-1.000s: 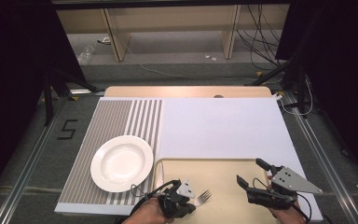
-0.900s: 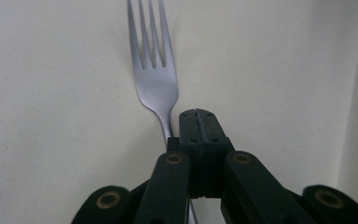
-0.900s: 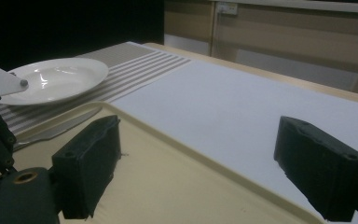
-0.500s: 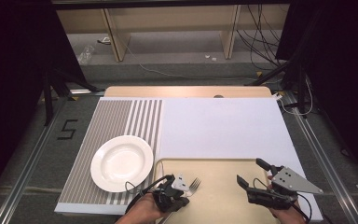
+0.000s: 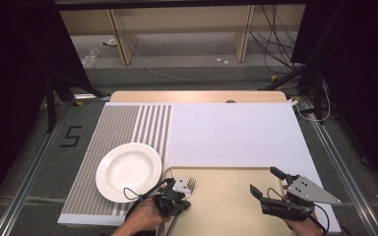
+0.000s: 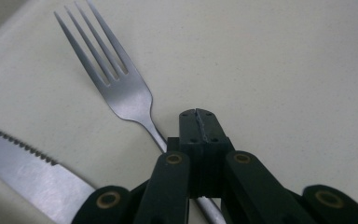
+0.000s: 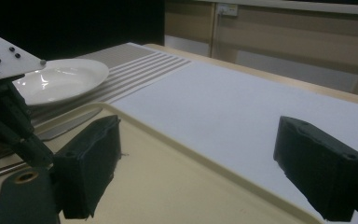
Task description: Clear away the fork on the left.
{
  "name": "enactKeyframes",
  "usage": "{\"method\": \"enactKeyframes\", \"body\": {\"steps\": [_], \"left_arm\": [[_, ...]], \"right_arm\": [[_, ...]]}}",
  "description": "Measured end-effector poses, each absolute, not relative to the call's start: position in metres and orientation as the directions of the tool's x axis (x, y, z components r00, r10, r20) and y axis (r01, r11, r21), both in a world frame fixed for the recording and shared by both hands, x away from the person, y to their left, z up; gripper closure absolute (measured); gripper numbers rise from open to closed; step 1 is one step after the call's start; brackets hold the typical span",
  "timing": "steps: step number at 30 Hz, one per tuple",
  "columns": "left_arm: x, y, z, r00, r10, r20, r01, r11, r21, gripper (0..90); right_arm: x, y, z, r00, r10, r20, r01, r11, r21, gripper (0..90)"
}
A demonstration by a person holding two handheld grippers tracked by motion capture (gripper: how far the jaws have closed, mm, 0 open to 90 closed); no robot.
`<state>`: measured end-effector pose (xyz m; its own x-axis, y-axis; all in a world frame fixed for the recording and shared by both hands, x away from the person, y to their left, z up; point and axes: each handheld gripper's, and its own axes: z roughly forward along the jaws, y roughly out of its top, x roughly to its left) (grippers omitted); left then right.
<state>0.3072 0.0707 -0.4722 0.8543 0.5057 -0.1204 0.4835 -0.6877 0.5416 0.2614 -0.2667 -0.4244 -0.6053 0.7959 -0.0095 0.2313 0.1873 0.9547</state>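
The left gripper (image 6: pixel 196 122) has its matte black jaws clenched on the slim neck of a brushed-steel fork (image 6: pixel 116 88), whose four tapered tines point toward eleven o'clock in the left gripper view. Beside it at eight o'clock lies a knife (image 6: pixel 28 163) with a serrated, polished blade. Both rest on a smooth cream tray (image 5: pixel 226 206) at six o'clock on the counter. A round, glossy white plate (image 5: pixel 128 172) sits on a ribbed grey-striped mat (image 5: pixel 123 123) at nine o'clock of the tray. The right gripper (image 5: pixel 268 184) hovers over the tray's right side, jaws released and wide apart.
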Motion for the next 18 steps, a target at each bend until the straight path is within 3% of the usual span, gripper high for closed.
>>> {"method": "enactKeyframes", "body": {"steps": [18], "left_arm": [[0.316, 0.087, -0.47, 0.822, 0.564, -0.071, 0.513, -0.681, 0.522, 89.3]], "right_arm": [[0.262, -0.266, -0.425, -0.604, 0.797, -0.007, 0.23, 0.182, 0.956, 15.6]]}}
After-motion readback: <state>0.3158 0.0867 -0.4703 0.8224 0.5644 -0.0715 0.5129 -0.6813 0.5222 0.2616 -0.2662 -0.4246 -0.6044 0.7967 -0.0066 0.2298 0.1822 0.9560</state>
